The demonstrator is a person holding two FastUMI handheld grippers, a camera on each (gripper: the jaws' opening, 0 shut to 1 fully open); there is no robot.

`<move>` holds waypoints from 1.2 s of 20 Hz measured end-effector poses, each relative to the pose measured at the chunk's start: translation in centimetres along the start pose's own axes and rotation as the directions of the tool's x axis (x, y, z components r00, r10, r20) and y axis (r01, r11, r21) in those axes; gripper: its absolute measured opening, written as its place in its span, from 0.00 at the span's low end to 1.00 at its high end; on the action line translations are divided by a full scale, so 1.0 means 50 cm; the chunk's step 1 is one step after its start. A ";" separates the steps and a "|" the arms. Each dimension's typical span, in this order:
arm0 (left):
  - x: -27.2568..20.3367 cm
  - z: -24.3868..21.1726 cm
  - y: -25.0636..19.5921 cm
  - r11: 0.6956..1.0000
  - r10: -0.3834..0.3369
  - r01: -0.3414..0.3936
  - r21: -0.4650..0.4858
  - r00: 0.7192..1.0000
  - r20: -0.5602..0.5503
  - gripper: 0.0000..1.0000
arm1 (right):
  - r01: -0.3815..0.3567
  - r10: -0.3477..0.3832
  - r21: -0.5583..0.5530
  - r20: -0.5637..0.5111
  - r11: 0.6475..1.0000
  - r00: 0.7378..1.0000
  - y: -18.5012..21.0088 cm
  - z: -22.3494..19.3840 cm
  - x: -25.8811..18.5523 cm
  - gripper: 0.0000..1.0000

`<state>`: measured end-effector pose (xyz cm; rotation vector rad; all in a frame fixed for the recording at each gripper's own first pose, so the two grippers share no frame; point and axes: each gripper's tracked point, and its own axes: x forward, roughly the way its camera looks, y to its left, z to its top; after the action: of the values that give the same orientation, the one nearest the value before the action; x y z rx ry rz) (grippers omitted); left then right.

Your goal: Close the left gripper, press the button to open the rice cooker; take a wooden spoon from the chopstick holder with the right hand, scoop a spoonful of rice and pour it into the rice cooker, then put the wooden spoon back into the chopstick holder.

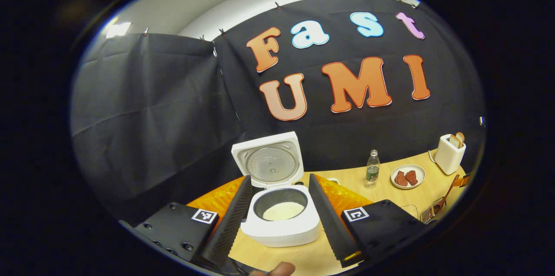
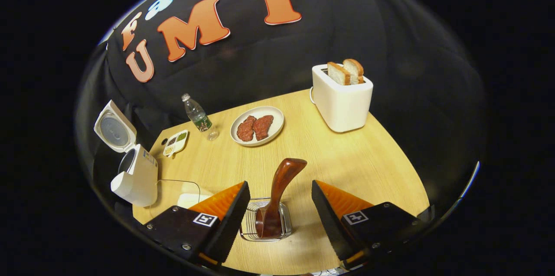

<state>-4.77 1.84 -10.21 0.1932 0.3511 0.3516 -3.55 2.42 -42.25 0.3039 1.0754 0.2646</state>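
The white rice cooker stands with its lid swung up, and white rice lies in its inner pot. My left gripper is open, its fingers on either side of the cooker, apart from it. In the right gripper view the cooker is at the far left. The wooden spoon stands in the wire chopstick holder, handle tilted up and away. My right gripper is open around the spoon, touching nothing. In the left gripper view the spoon and holder sit at the right.
A plate with two pieces of meat, a water bottle, a small tray of seasonings and a white toaster with bread stand on the wooden table. A thin wire runs near the cooker.
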 end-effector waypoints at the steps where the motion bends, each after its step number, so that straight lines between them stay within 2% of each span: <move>1: -0.010 0.005 0.000 1.000 0.006 -0.006 -0.006 1.000 0.007 0.86 | -0.006 0.006 0.008 -0.016 1.000 1.000 0.003 -0.004 0.017 0.90; 2: -0.020 0.004 0.003 1.000 0.015 -0.015 -0.008 1.000 0.006 0.95 | -0.012 0.013 0.020 -0.040 1.000 0.999 0.004 -0.011 0.033 0.89; 3: -0.026 0.004 0.008 1.000 0.028 -0.028 -0.004 1.000 0.003 0.86 | -0.018 0.020 0.035 -0.055 0.999 0.998 0.004 -0.016 0.048 0.89; 4: -0.033 0.001 0.016 0.999 0.043 -0.043 0.001 0.999 0.002 0.86 | -0.024 0.027 0.054 -0.066 0.998 0.997 0.006 -0.021 0.060 0.89; 5: -0.038 0.000 0.018 0.999 0.053 -0.053 0.004 0.999 -0.001 0.90 | -0.025 0.031 0.076 -0.076 0.997 0.997 0.006 -0.024 0.073 0.88; 6: -0.049 -0.001 0.019 0.998 0.060 -0.060 0.005 0.998 -0.002 0.86 | -0.032 0.041 0.101 -0.086 0.994 0.995 0.007 -0.027 0.086 0.86; 7: -0.052 0.001 0.021 0.998 0.066 -0.066 0.008 0.998 -0.001 0.94 | -0.028 0.041 0.127 -0.101 0.992 0.994 0.006 -0.030 0.102 0.83; 8: -0.057 0.001 0.024 0.997 0.070 -0.070 0.011 0.998 0.001 0.90 | -0.027 0.045 0.157 -0.114 0.987 0.992 0.007 -0.037 0.118 0.77; 9: -0.058 0.005 0.025 0.997 0.074 -0.074 0.015 0.997 0.004 0.95 | -0.025 0.049 0.192 -0.122 0.981 0.991 0.008 -0.040 0.130 0.73; 11: -0.066 0.010 0.026 0.997 0.079 -0.080 0.024 0.997 0.014 0.95 | -0.025 0.055 0.241 -0.119 0.970 0.991 0.010 -0.040 0.145 0.60; 12: -0.067 0.012 0.025 0.997 0.078 -0.078 0.027 0.997 0.019 0.94 | -0.028 0.059 0.257 -0.115 0.966 0.992 0.014 -0.040 0.150 0.41; 13: -0.065 0.014 0.022 0.997 0.075 -0.076 0.030 0.997 0.021 0.90 | -0.034 0.069 0.274 -0.118 0.961 0.991 0.019 -0.043 0.149 0.43; 14: -0.064 0.013 0.019 0.997 0.071 -0.072 0.030 0.997 0.023 0.86 | -0.037 0.075 0.295 -0.119 0.955 0.990 0.025 -0.042 0.145 0.29; 15: -0.060 0.015 0.017 0.997 0.067 -0.068 0.029 0.997 0.027 0.90 | -0.024 0.060 0.301 -0.112 0.953 0.992 0.020 -0.042 0.144 0.24; 16: -0.057 0.015 0.014 0.998 0.061 -0.062 0.025 0.998 0.030 0.86 | -0.015 0.049 0.302 -0.105 0.953 0.993 0.017 -0.045 0.138 0.23; 18: -0.046 0.018 0.007 0.999 0.051 -0.052 0.013 0.998 0.034 0.90 | -0.010 0.032 0.312 -0.066 0.950 0.997 0.014 -0.045 0.112 0.27; 19: -0.038 0.017 0.003 0.999 0.043 -0.044 0.007 0.998 0.037 0.90 | -0.012 0.025 0.321 -0.037 0.947 0.999 0.010 -0.044 0.102 0.23; 20: -0.030 0.018 -0.001 0.999 0.034 -0.034 0.001 0.999 0.039 0.86 | -0.014 0.019 0.333 -0.010 0.943 1.000 0.006 -0.043 0.095 0.23; 21: -0.021 0.018 -0.007 1.000 0.026 -0.026 -0.001 0.999 0.040 0.90 | -0.024 0.019 0.350 0.018 0.936 1.000 0.006 -0.044 0.088 0.23; 23: -0.003 0.020 -0.011 1.000 0.011 -0.011 -0.004 0.999 0.044 0.90 | -0.032 0.009 0.367 0.065 0.930 0.998 0.002 -0.048 0.074 0.23; 24: 0.004 0.023 -0.012 1.000 0.006 -0.006 -0.006 0.999 0.051 0.90 | -0.026 -0.004 0.368 0.080 0.929 0.997 0.000 -0.050 0.068 0.18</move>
<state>-3.98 1.19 -9.35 0.1971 0.2987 0.3529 -4.23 3.91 -46.13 0.6540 1.0412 0.0558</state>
